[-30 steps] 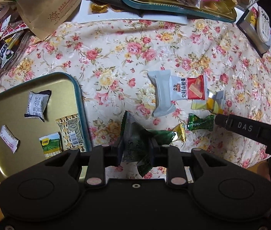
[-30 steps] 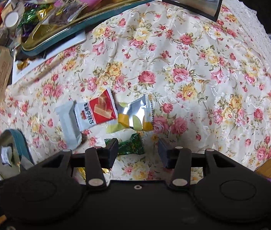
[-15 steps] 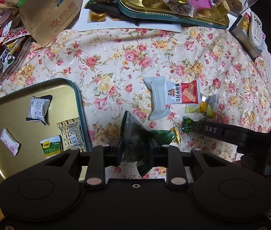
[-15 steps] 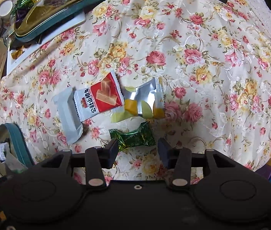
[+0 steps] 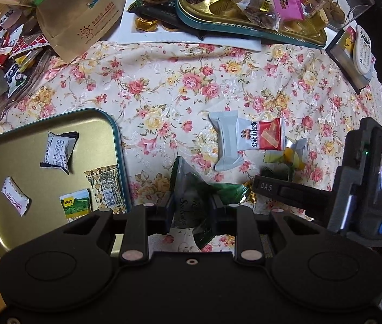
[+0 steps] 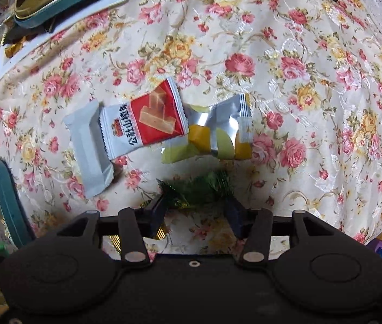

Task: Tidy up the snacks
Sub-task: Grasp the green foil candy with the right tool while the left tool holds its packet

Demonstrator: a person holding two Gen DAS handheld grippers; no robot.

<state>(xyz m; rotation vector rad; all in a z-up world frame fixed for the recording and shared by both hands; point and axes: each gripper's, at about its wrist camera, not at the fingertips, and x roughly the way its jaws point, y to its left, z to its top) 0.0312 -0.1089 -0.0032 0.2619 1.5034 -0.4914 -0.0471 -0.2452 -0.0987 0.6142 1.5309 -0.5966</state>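
My left gripper is shut on a clear and green snack packet, held just right of the gold tray with a teal rim. Several wrapped snacks lie in that tray. My right gripper points down at the floral cloth, and its jaws are opening. A green twisted candy lies between its fingertips on the cloth, not pressed. Beyond it lie a red and white packet, a grey-white packet and a silver and yellow packet. A gold candy lies under the left finger.
A big teal tray heaped with snacks sits at the back on a white board. A brown paper bag and a glass dish of sweets crowd the far left. A glass jar and a box stand far right.
My right gripper has come down over the green candy and its jaws stand wider. In the left wrist view it has come further in from the right. The left gripper keeps its packet.
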